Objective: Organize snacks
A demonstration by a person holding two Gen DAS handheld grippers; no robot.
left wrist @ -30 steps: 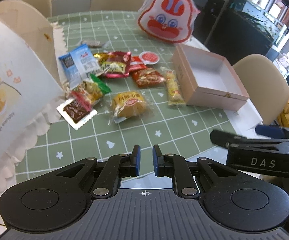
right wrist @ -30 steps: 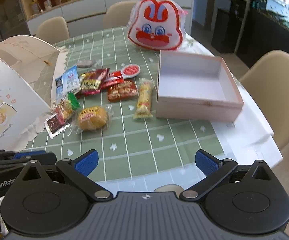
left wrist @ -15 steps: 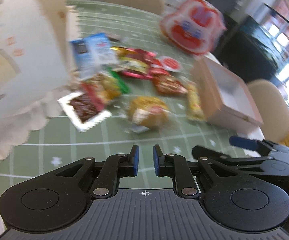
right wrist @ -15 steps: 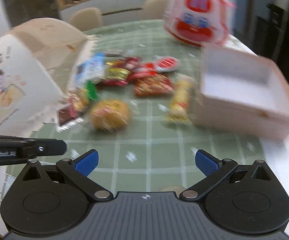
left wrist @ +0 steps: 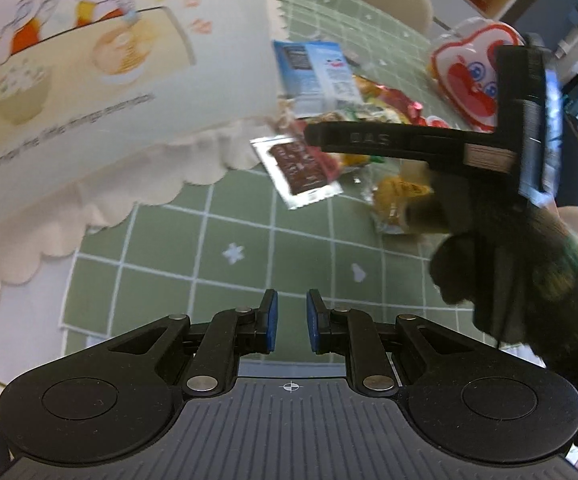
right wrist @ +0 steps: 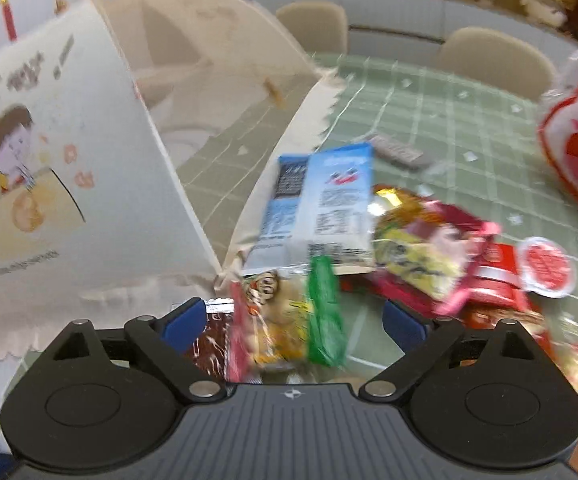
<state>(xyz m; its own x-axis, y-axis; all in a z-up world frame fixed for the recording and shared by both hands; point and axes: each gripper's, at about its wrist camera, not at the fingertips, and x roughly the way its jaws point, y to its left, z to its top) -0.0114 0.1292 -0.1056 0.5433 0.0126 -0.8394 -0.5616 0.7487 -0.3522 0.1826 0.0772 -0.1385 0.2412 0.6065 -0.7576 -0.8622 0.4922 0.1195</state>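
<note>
Both wrist cameras tilt steeply down at the green grid-patterned tablecloth [left wrist: 249,248]. The right sits closer, just beside the white cartoon-printed paper food cover [right wrist: 69,184], which both views share.

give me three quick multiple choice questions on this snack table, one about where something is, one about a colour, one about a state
1. Where does the blue-and-white packet lie?
A. against the paper food cover's edge
B. on a chair
C. on the floor

2. What colour is the tablecloth?
A. plain white
B. green with a white grid
C. red striped

3. How does the right hand-held gripper stand?
A. clamped on the rabbit-face bag
B. out of view
C. jaws wide, closing, around the yellow snack with the green end

Answers: 1 A, it overlaps the cover's scalloped edge. 2 B, white lines cross the green cloth. 3 C, the snack lies between its blue pads, not yet pressed.
</note>
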